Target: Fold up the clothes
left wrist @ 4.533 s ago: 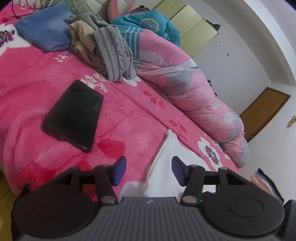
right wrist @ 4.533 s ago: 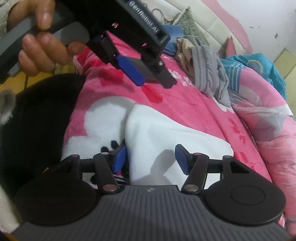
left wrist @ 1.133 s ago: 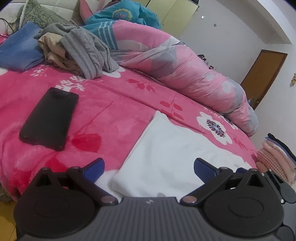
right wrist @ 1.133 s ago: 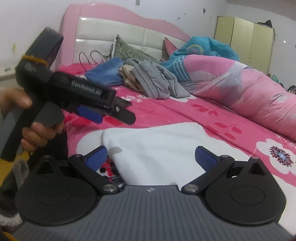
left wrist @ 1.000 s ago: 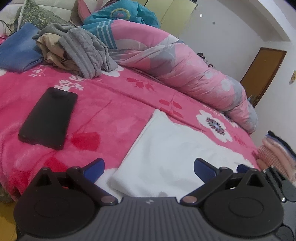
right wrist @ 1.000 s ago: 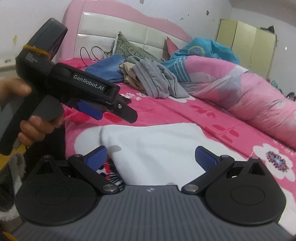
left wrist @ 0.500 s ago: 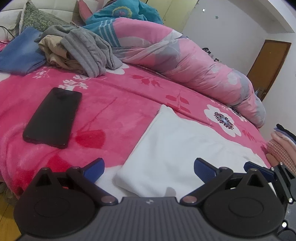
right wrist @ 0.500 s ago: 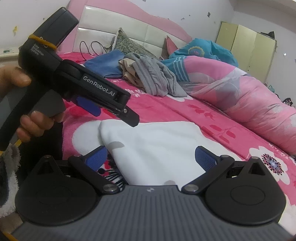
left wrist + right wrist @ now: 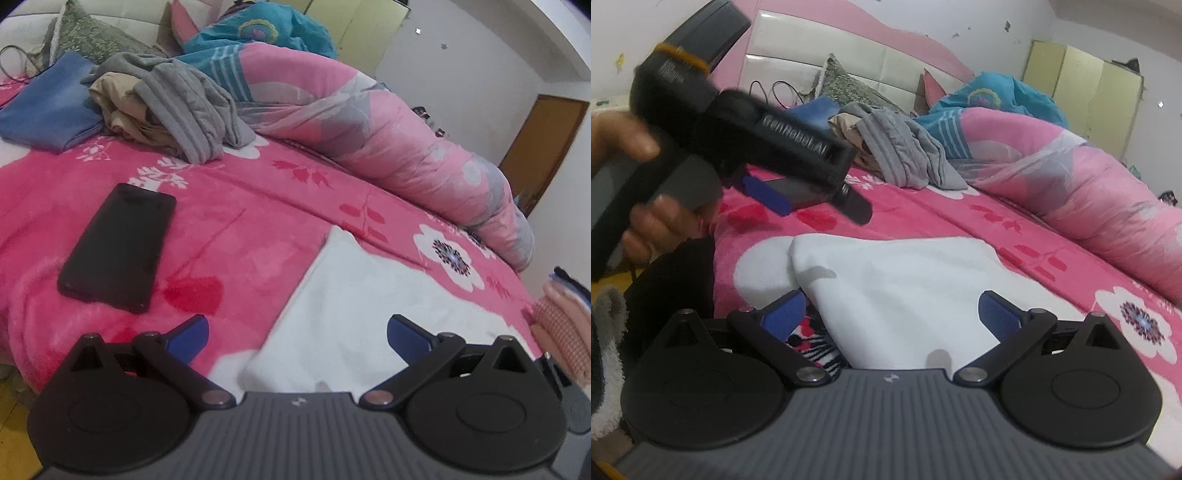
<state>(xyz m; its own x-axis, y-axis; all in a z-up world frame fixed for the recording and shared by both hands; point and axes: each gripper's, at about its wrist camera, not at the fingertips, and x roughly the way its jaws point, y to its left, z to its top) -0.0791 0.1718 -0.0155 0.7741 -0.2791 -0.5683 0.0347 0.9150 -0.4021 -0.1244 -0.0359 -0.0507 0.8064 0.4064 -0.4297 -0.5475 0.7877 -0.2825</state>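
White cloth lies flat on the pink bed, low in the middle of both views. It looks like a neat block with straight edges, so it seems to be folded over at least once. You cannot see its near edge, because each tool's body hides it.

Your left tool has its two blue fingers spread wide and holds nothing. The white cloth sits between them and a bit to the right. In the right wrist view, the left tool floats above the bed at the left of the frame, held in your hand, and it does not touch the cloth.

Your right tool is spread wide too and holds nothing. The cloth fills the gap between its fingers.

This could fit two stages. The cloth may need one more fold, or it may be done and ready to go on a pile. If it needs one more fold, you must pinch an edge or a corner with each tool, low and close to the bed, and lift both sides the same so the cloth stays smooth.

Other clothes wait at the upper left of the left wrist view: a grey one and a tan one in a heap, with a blue one just beside them. A black phone lies on the bed to the left of the white cloth, apart from it. Keep the tools away from it.
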